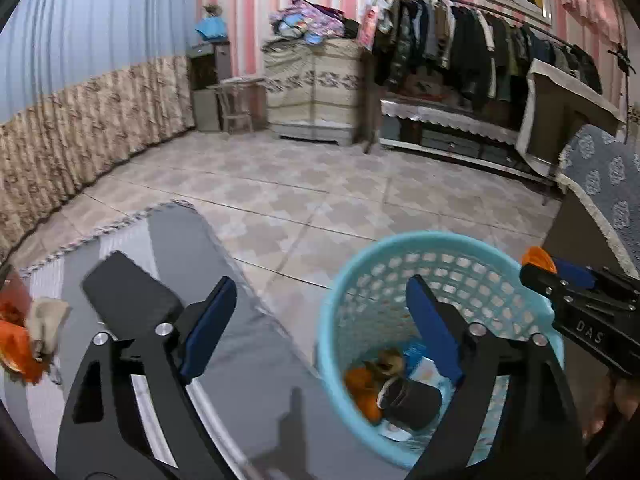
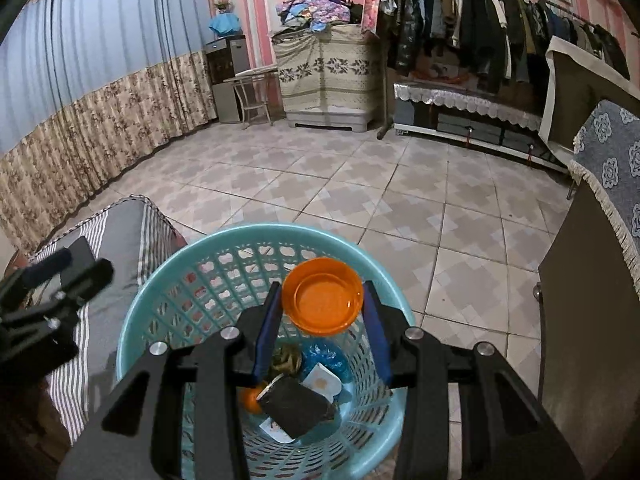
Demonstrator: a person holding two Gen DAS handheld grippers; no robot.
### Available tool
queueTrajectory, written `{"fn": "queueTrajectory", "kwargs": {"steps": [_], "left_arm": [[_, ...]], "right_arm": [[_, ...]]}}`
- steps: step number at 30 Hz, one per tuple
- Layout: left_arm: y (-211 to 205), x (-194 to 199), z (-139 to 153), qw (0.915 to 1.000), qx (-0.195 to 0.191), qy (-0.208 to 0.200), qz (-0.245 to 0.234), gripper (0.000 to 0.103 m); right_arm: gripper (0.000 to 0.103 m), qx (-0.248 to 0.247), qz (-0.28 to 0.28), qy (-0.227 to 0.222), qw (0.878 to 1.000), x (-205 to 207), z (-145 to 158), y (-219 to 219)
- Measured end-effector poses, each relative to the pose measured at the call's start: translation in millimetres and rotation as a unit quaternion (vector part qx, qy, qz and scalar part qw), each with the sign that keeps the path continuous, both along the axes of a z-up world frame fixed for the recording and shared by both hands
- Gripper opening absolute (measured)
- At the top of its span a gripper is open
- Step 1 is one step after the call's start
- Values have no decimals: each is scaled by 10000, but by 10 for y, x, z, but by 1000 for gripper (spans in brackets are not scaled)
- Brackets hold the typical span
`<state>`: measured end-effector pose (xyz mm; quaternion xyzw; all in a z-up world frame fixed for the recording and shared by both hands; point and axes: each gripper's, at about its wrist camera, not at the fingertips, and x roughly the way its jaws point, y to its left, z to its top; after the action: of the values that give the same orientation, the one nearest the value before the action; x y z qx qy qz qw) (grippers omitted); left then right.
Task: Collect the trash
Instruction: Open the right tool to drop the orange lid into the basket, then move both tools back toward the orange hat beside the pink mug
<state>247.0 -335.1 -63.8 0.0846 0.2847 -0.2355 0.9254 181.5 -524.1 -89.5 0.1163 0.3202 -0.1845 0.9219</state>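
The right gripper (image 2: 318,330) is pinching an orange dish (image 2: 323,295) by its rim, holding it low in the centre of the right wrist view, right over the basket (image 2: 160,280). The left gripper (image 1: 320,328) is standing spread wide with nothing between its pads, its right finger hanging over the basket's mouth at lower right of the left wrist view.

The dish is looking like thin plastic: light, stiff, a little slick, so the rim pinch seems the sensible hold and a drop into the basket should do it no harm. Inside the basket are lying an orange fruit (image 2: 251,400), a dark flat piece (image 2: 298,406) and some wrappers (image 2: 322,382).

More scraps (image 1: 28,332), soft orange and pale crumpled stuff, are sitting at the left edge of the left wrist view on the striped mat (image 1: 248,360); I'd judge them light and squashy, best taken in the middle of the bunch.

The tiled floor (image 2: 360,184) beyond is lying open. A cabinet (image 2: 588,300) is crowding the right side.
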Motion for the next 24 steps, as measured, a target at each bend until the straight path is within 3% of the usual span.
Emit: {"fn": "queueTrajectory", "kwargs": {"steps": [10, 11, 12, 14, 20, 24], "left_arm": [[424, 9, 207, 9988, -110, -234, 423, 95], [461, 8, 216, 9986, -123, -242, 452, 96], [505, 3, 222, 9984, -134, -254, 489, 97], [594, -4, 242, 9978, -140, -282, 583, 97], [895, -33, 267, 9962, -186, -301, 800, 97], [1102, -64, 299, 9947, -194, -327, 954, 97]], "right_arm": [[41, -9, 323, 8, 9995, 132, -19, 231], [46, -5, 338, 7, 9994, 134, -17, 245], [60, -27, 320, 7, 9995, 134, -17, 244], [77, -40, 215, -35, 9998, 116, -18, 238], [88, -67, 117, 34, 9999, 128, -53, 228], [90, -155, 113, -5, 9998, 139, -21, 262]]}}
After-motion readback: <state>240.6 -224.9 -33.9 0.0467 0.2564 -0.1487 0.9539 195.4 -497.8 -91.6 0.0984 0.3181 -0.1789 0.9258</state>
